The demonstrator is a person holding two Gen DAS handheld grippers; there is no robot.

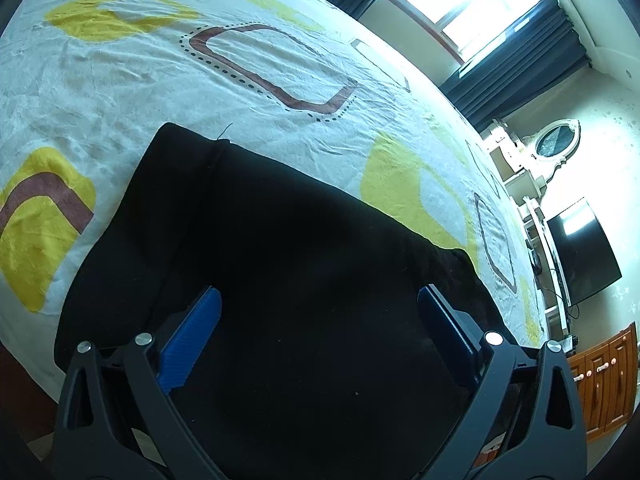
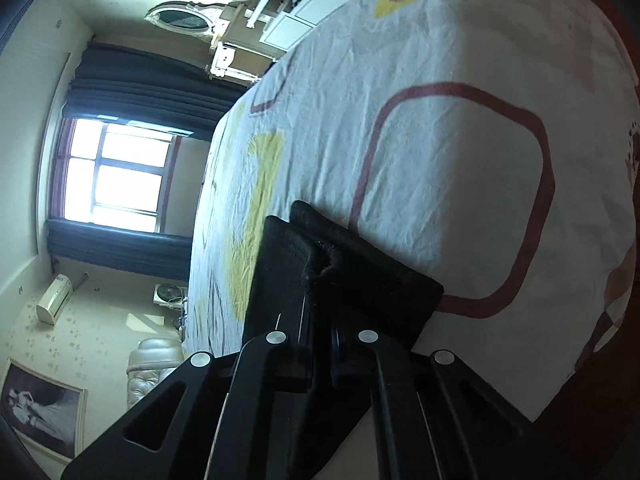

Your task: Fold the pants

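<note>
Bedroom — bed (image 1: 248,80), curtains (image 1: 520,64), vanity mirror (image 1: 556,140)

The left gripper (image 1: 318,300) is made of black plastic. It has two arms with holes shaped like triangles cut in them. Round shiny silver screws sit on top of the arms. Each finger has a bright blue pad (image 1: 195,339) with tiny ridges on it. The right gripper (image 2: 320,268) has the same black arms and four round silver screws.
</note>
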